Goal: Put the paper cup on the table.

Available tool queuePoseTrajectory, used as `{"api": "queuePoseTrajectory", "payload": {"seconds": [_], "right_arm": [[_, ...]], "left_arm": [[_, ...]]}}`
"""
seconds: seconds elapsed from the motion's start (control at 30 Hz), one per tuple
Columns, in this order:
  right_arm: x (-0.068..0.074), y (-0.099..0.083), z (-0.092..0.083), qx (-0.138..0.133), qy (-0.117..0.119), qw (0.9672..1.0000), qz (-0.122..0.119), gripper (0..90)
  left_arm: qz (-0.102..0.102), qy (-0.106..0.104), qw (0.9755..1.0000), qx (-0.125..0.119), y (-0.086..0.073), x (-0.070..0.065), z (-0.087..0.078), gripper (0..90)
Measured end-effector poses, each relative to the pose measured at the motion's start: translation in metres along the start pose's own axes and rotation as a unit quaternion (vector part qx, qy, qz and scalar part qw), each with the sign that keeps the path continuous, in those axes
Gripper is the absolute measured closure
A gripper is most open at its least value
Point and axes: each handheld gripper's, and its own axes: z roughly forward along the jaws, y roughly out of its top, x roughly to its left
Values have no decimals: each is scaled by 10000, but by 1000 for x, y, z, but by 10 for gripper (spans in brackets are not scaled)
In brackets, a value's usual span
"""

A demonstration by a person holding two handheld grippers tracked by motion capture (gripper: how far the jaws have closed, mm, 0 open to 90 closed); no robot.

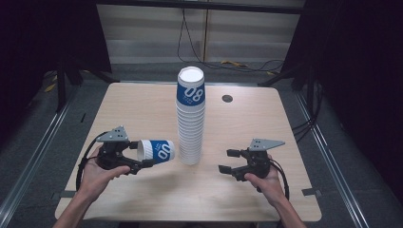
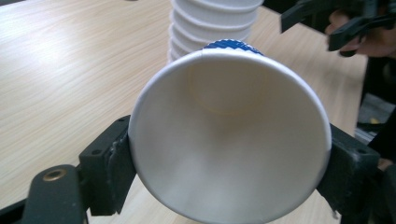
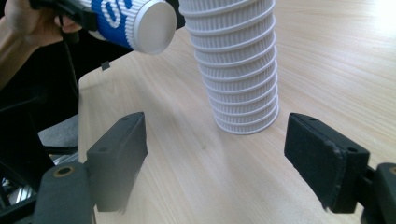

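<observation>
Stack (image 1: 191, 118) just beside held cup (image 1: 157, 151)

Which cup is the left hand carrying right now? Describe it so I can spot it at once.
Start at the tall stack of cups in the middle of the table. Just left of its base, the left tongs grip a single cup by its rim. It alone lies sideways, off the stack, its bottom toward the stack.

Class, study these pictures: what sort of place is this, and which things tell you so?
Probably a lab or recording studio: a lone wooden table ringed by dark curtains, loose cables on the floor, and hand-held grippers working a cup stack.
</observation>
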Motion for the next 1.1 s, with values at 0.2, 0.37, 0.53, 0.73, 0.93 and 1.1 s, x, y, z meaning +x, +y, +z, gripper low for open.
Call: {"api": "queuePoseTrajectory", "payload": {"seconds": [0.2, 0.37, 0.53, 0.73, 0.93, 1.1], "right_arm": [[-1, -1, 4, 137, -4, 9999, -36, 214], [-2, -1, 5, 168, -150, 9997, -18, 150], [-6, -3, 6, 280, -247, 9993, 69, 139], [-5, -3, 9, 410, -280, 9988, 38, 145], [-5, -3, 10, 477, -283, 9985, 2, 146], [-5, -4, 11, 499, -261, 9984, 0, 146]], "left_arm": [[-78, 362, 9992, 170, -10, 14, -4, 182], [-10, 621, 9971, 441, -9, 19, -6, 183], [125, 830, 9939, 721, -7, 19, -4, 185], [101, 903, 9909, 992, -2, 23, -2, 189], [148, 895, 9874, 1296, 11, 28, -1, 194], [309, 910, 9806, 1708, 16, 27, 10, 193]]}}
